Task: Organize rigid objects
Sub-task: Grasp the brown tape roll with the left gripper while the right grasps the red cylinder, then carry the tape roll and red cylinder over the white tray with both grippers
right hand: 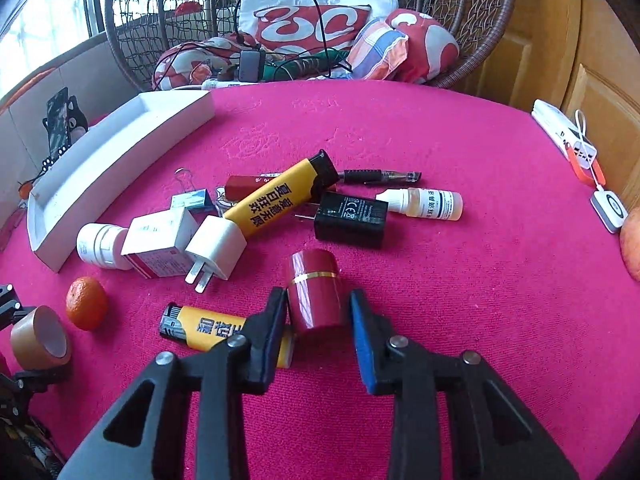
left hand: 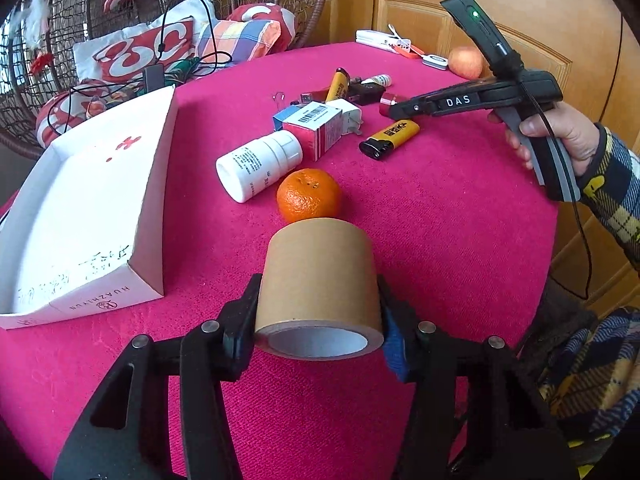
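Observation:
My left gripper [left hand: 318, 312] is shut on a brown tape roll [left hand: 318, 280], held above the pink tablecloth; the roll also shows in the right wrist view [right hand: 40, 338]. The white tray [left hand: 86, 200] lies to its left. My right gripper [right hand: 318, 314] is open with its fingers on either side of a dark red cylinder [right hand: 316, 292] with a gold band; the left finger touches it and a small gap shows at the right finger. In the left wrist view the right gripper [left hand: 394, 110] reaches over the red cylinder [left hand: 388, 103].
On the cloth lie a tangerine [left hand: 309, 196], a white pill bottle [left hand: 258, 164], a medicine box [left hand: 316, 128], two yellow lighters [right hand: 280, 198] [right hand: 208, 326], a white plug [right hand: 214, 250], a black charger [right hand: 352, 220], a dropper bottle [right hand: 424, 202] and an apple [left hand: 466, 62].

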Available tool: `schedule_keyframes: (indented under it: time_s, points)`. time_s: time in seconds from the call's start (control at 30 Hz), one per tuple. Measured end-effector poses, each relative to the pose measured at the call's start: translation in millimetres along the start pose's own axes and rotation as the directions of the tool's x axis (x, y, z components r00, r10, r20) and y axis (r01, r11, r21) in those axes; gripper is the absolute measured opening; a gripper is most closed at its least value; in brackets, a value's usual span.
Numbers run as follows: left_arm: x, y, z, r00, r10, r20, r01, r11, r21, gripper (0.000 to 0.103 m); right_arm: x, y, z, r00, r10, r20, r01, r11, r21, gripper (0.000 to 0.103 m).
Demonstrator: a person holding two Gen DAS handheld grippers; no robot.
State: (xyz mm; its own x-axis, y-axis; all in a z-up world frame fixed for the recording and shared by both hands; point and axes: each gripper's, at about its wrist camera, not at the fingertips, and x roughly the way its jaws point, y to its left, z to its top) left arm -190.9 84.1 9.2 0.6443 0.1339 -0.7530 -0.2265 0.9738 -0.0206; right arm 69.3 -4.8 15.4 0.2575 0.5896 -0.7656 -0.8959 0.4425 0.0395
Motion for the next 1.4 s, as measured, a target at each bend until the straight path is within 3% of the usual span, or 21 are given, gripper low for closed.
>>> schedule_keyframes:
  time_s: [0.27, 0.6, 1.07, 1.4]
  points:
    - [-17.2, 6.1, 10.5, 0.998, 0.048, 0.049, -0.046, 0.998, -0.045, 0.052, -43.4, -7.6, 0.9, 0.99, -0.006, 0.139, -0.009, 0.995, 0.104, 0.028]
    - [-43.7, 23.9, 23.7, 0.985, 0.144, 0.099, -0.127, 0.979, -0.162, 0.052, -88.2, 23.6, 15.9, 0.96, 0.067, 0.272, -0.091, 0.993, 0.076, 0.028]
    - [-72.4, 75.3, 9.5, 0.953, 0.27, 0.134, -0.217, 0.923, -0.317, 0.052, -94.9, 55.8, 30.6, 0.949, 0.121, 0.291, -0.127, 0.992, -0.001, 0.028]
    - [-87.0, 103.9, 1.9, 0.935, 0.326, 0.141, -0.247, 0.882, -0.401, 0.052, -83.0, 90.1, 43.2, 0.952, 0.182, 0.245, -0.171, 0.983, -0.065, 0.028]
